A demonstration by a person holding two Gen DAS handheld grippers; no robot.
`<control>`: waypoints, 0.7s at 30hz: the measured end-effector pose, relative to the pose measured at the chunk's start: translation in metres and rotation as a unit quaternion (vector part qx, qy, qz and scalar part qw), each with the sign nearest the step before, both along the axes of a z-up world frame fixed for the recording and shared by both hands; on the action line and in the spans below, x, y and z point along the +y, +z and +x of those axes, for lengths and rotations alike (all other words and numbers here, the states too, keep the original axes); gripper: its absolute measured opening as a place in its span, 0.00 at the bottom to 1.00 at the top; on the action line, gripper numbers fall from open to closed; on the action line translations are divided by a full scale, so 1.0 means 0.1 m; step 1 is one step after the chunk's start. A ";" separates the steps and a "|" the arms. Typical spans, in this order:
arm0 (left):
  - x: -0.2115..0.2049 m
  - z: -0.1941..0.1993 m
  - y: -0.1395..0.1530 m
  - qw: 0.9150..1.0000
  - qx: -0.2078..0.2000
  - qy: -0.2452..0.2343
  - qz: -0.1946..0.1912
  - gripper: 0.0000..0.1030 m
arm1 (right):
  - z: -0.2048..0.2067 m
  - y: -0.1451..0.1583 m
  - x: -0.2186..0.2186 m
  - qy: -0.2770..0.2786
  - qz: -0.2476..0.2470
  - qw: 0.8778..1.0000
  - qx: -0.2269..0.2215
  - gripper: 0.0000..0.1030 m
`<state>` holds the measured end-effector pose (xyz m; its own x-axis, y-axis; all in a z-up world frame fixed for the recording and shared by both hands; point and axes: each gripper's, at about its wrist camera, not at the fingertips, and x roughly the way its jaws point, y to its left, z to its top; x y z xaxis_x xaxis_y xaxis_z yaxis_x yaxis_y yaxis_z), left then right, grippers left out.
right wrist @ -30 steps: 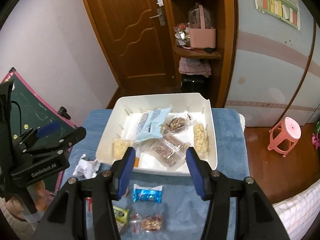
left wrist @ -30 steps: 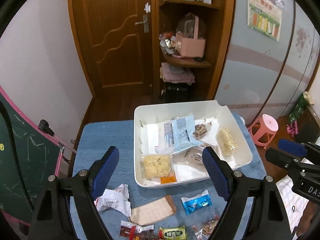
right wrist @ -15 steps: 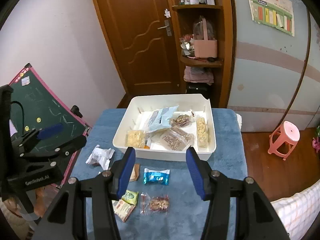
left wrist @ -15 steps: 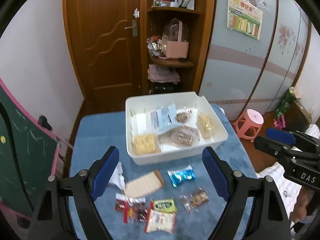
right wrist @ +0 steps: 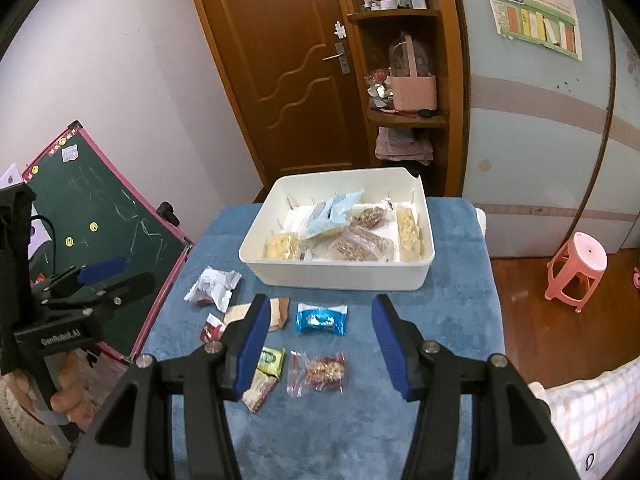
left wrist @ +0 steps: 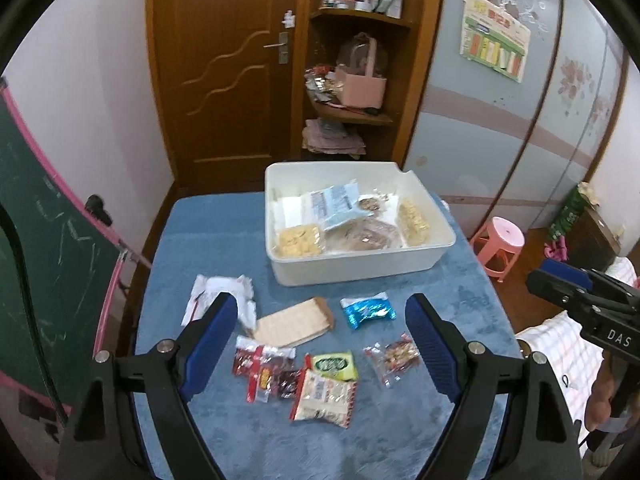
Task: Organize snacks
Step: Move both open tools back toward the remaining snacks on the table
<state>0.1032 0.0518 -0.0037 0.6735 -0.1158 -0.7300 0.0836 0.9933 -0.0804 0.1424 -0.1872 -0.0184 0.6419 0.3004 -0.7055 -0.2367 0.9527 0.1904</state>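
A white bin [left wrist: 360, 268] [right wrist: 336, 276] stands at the back of a blue-covered table and holds several snack packets. Loose snacks lie in front of it: a crumpled white wrapper [left wrist: 218, 292], a brown packet [left wrist: 294, 322], a blue packet [left wrist: 368, 312] [right wrist: 321, 320], red packets [left wrist: 264, 368], a green packet [left wrist: 334, 366], a clear nut packet [left wrist: 394, 358] [right wrist: 320, 372] and a cream packet [left wrist: 324, 398]. My left gripper [left wrist: 320, 304] hovers open above the loose snacks, holding nothing. My right gripper [right wrist: 321, 304] hangs open over the blue packet, jaws narrower, also holding nothing.
A green chalkboard [left wrist: 40, 240] with a pink frame leans at the table's left. A pink stool [left wrist: 498, 244] stands on the floor to the right, with checked bedding [right wrist: 592, 408] nearer. Behind the table are a wooden door and a corner shelf [left wrist: 352, 112].
Both grippers have drawn back from the bin toward the table's near side, so the bin looks smaller and more loose snacks show. Neither jaw opening has changed.
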 end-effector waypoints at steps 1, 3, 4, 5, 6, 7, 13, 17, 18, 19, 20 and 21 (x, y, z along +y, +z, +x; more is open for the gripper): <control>0.02 -0.03 -0.05 1.000 0.000 0.002 -0.001 0.83 | -0.03 -0.05 -0.01 -0.001 0.000 1.000 0.000 0.52; 0.06 -0.07 -0.14 1.000 0.005 0.007 -0.001 0.83 | -0.07 -0.16 -0.03 0.000 0.001 1.000 0.008 0.52; 0.08 -0.10 -0.21 1.000 0.008 0.011 -0.002 0.83 | -0.07 -0.23 -0.03 0.001 0.000 1.000 0.014 0.52; 0.09 -0.13 -0.26 1.000 0.009 0.013 -0.002 0.83 | -0.08 -0.30 -0.03 0.000 -0.004 1.000 0.019 0.52; 0.11 -0.15 -0.33 1.000 0.012 0.012 -0.001 0.83 | -0.10 -0.35 -0.03 0.000 -0.006 1.000 0.023 0.52; 0.12 -0.17 -0.40 1.000 0.015 0.015 0.002 0.83 | -0.09 -0.42 -0.02 0.001 -0.009 1.000 0.030 0.52; 0.16 -0.22 -0.90 0.997 0.067 0.026 0.002 0.83 | -0.11 -0.78 0.04 0.006 0.004 0.998 0.068 0.52; 0.14 -0.28 -1.21 0.996 0.091 0.024 0.003 0.83 | -0.09 -1.04 0.05 0.007 0.019 0.995 0.096 0.52; 0.13 -0.29 -1.27 0.995 0.094 0.022 0.004 0.83 | -0.07 -1.10 0.06 0.007 0.019 0.995 0.102 0.52; 0.12 -0.31 -1.35 0.995 0.101 0.021 0.003 0.83 | -0.07 -1.15 0.07 0.008 0.019 0.994 0.108 0.52; 0.11 -0.31 -1.43 0.994 0.110 0.018 -0.001 0.83 | -0.06 -1.19 0.08 0.008 0.018 0.994 0.112 0.52; 0.10 -0.31 -1.48 0.993 0.116 0.015 -0.006 0.83 | -0.04 -1.25 0.10 0.009 0.015 0.993 0.117 0.52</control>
